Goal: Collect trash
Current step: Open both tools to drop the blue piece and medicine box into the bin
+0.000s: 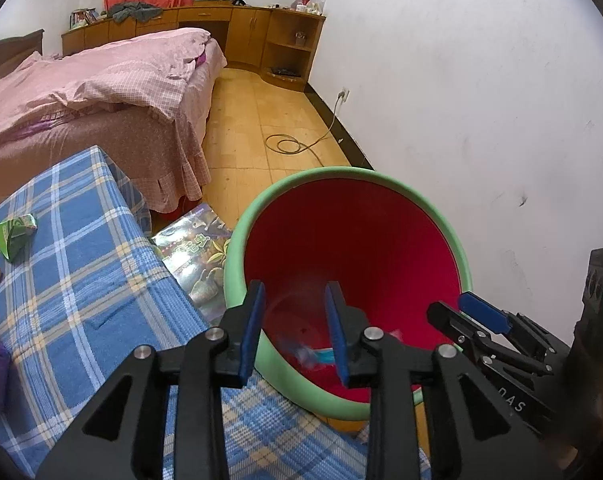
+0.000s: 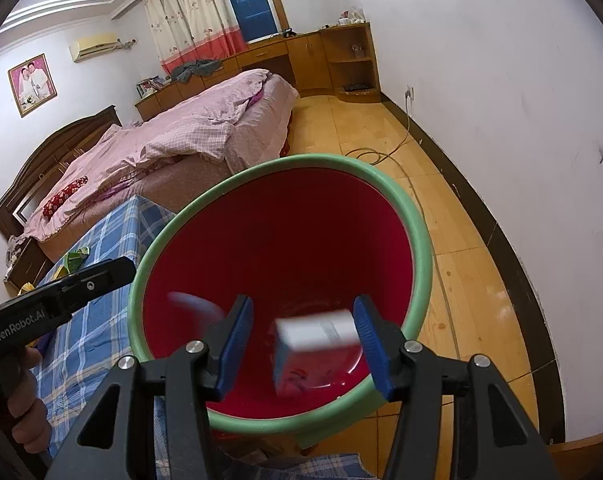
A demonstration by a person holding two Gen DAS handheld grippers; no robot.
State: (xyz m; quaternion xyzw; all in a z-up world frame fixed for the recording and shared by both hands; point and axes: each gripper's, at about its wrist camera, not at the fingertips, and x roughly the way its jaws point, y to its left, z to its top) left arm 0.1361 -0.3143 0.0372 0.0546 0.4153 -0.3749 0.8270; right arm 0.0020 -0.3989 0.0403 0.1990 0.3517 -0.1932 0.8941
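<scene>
A blurred white box (image 2: 315,336) hangs inside the red bin (image 2: 417,240), between the right gripper's (image 2: 307,346) parted jaws, touching neither pad. The left gripper (image 1: 295,330), marked "GenRobot.AI", stands partly open and empty over the bin, beside the table's (image 1: 81,280) edge. Both point steeply down.

Counted by kind:

- One bin (image 1: 351,176), green-rimmed and red inside, lower centre of both views.
- Two grippers: left gripper (image 1: 295,328), right gripper (image 2: 303,346).
- One white carton (image 2: 317,338), blurred, between the right pads.
- One blurred blue scrap (image 1: 305,354) low inside the bin.
- One green wrapper (image 1: 15,234) at left on the one checked cloth (image 1: 81,280).
- One bed (image 1: 93,92), upper left.
- One coiled cable (image 1: 289,145) on the floor.
</scene>
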